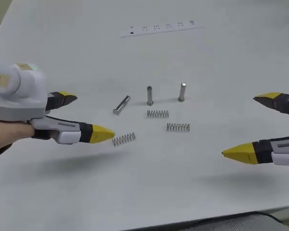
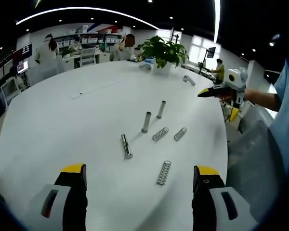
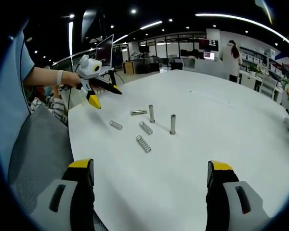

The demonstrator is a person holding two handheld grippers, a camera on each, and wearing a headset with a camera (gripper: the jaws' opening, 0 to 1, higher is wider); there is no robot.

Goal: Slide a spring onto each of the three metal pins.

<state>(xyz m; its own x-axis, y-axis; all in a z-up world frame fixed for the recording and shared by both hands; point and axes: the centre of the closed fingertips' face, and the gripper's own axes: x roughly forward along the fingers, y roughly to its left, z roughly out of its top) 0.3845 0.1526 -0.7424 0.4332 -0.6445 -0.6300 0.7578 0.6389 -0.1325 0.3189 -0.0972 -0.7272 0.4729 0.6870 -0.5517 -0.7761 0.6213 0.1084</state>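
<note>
Your left gripper (image 1: 92,115) and right gripper (image 1: 239,126) both hover open-jawed and empty over the white table (image 1: 135,192), with three loose springs (image 1: 157,113) lying between them (the nearest spring (image 1: 124,139) just off your left gripper's lower tip), in front of two upright pins (image 1: 150,95) and a third pin (image 1: 121,105) lying flat.

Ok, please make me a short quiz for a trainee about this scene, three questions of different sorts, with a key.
1. True or false: one spring already sits on a pin.
2. How many pins lie on their side? A) none B) one C) two
3. Are the jaws of the left gripper and the right gripper open or shut?
Key:
1. False: the near spring, middle spring and right spring lie loose on the table.
2. B: the lying pin; the centre pin and far pin stand upright.
3. Both open.
</note>
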